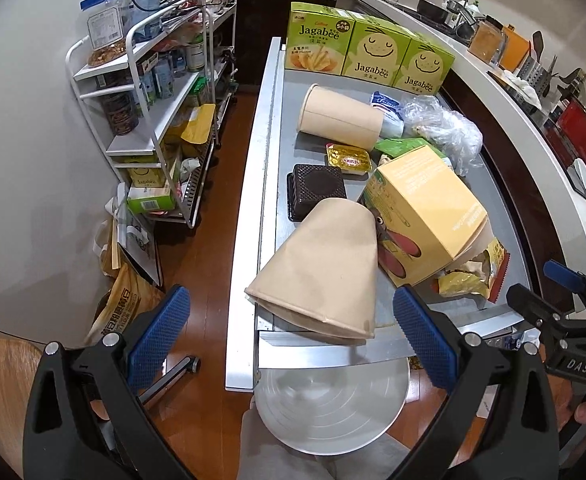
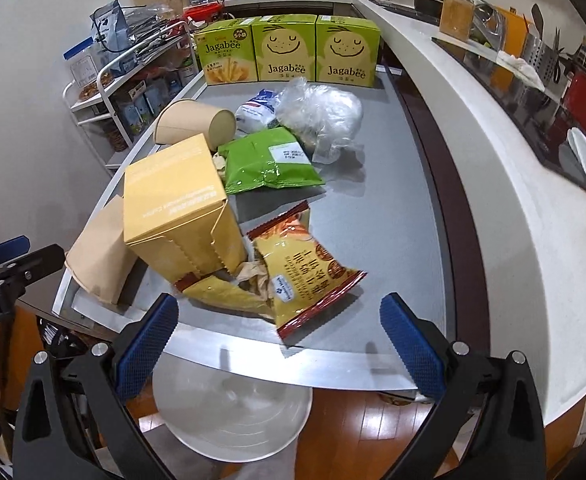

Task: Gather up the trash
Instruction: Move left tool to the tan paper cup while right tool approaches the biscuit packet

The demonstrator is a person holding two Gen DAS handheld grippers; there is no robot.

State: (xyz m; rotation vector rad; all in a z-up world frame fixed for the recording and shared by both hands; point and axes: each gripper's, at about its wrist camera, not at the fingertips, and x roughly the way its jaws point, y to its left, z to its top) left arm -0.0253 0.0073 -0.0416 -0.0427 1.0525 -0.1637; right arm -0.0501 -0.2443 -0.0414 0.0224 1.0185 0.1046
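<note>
Trash lies on a grey table (image 2: 373, 216). A tan paper cup (image 1: 325, 272) lies on its side at the near edge, just ahead of my open, empty left gripper (image 1: 293, 336). A yellow carton (image 1: 425, 216) leans beside it, seen also in the right wrist view (image 2: 181, 208). An orange snack bag (image 2: 305, 272) lies in front of my open, empty right gripper (image 2: 279, 332). Farther back are a green bag (image 2: 269, 160), a second paper cup (image 2: 193, 124), a clear plastic bag (image 2: 321, 116), a black tray (image 1: 317, 188) and a butter packet (image 1: 347, 158).
Three green Jagabee boxes (image 2: 289, 48) stand along the table's far edge. A white wire shelf cart (image 1: 161, 120) full of goods stands left. A white counter (image 2: 493, 184) curves along the right. A round white base (image 1: 333, 408) sits on the wooden floor below the near edge.
</note>
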